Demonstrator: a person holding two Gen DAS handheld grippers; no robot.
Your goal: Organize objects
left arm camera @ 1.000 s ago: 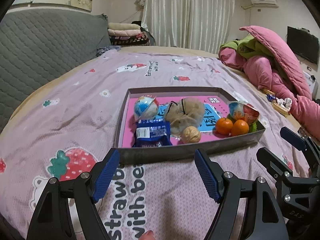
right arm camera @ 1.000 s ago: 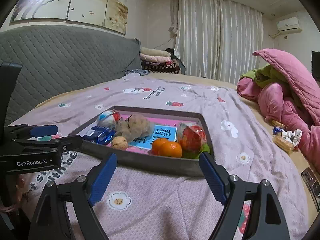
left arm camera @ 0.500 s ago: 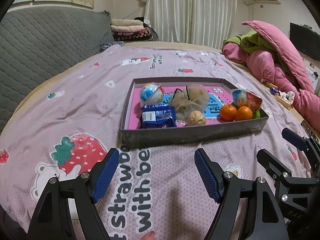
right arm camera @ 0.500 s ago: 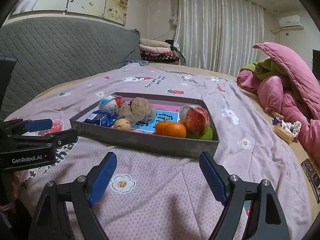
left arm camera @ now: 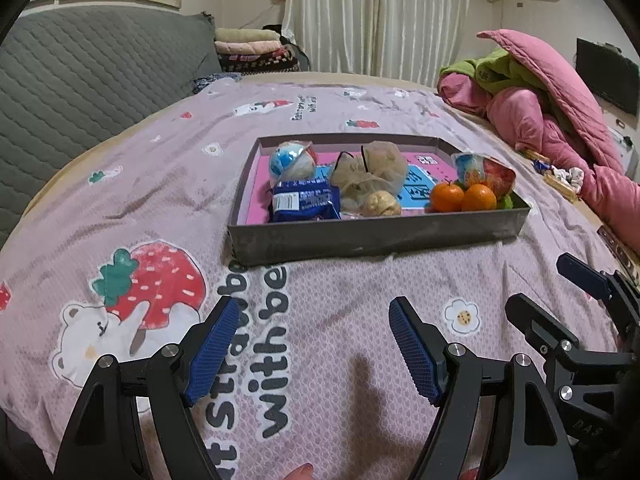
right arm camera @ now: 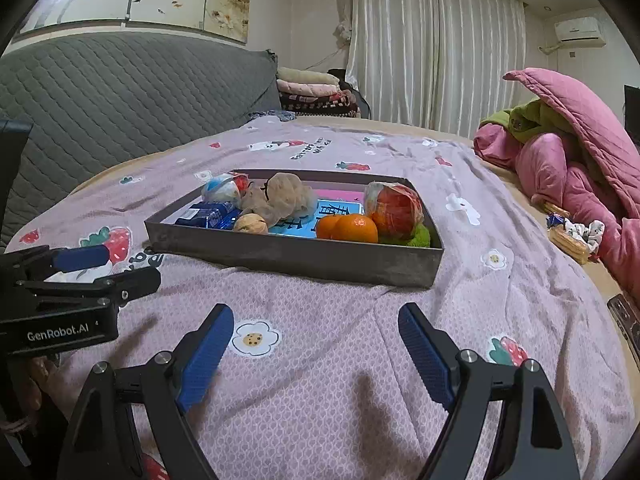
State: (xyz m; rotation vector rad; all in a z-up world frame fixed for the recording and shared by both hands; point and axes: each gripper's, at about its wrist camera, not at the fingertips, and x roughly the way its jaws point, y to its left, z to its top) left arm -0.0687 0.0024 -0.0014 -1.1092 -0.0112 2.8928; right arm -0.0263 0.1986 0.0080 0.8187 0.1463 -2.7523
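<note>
Both sets of fingers apart, empty: left gripper (left arm camera: 312, 344), right gripper (right arm camera: 316, 350). Tray (left arm camera: 376, 236) ahead on bed (left arm camera: 160, 184). Approach low, clear near wall, take oranges (right arm camera: 347, 227) singly.

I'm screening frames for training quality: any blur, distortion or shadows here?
Left wrist view: sharp, fisheye bends the tray edge; a soft shadow on the bedspread between the open left gripper fingers. Right wrist view: equally sharp, black corner vignetting, similar shadow by the right gripper.

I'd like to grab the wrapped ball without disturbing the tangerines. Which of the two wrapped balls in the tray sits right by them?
The red-orange wrapped ball, at the tray's right end, directly behind the two tangerines. The blue-and-white wrapped ball sits at the far left corner.
</note>
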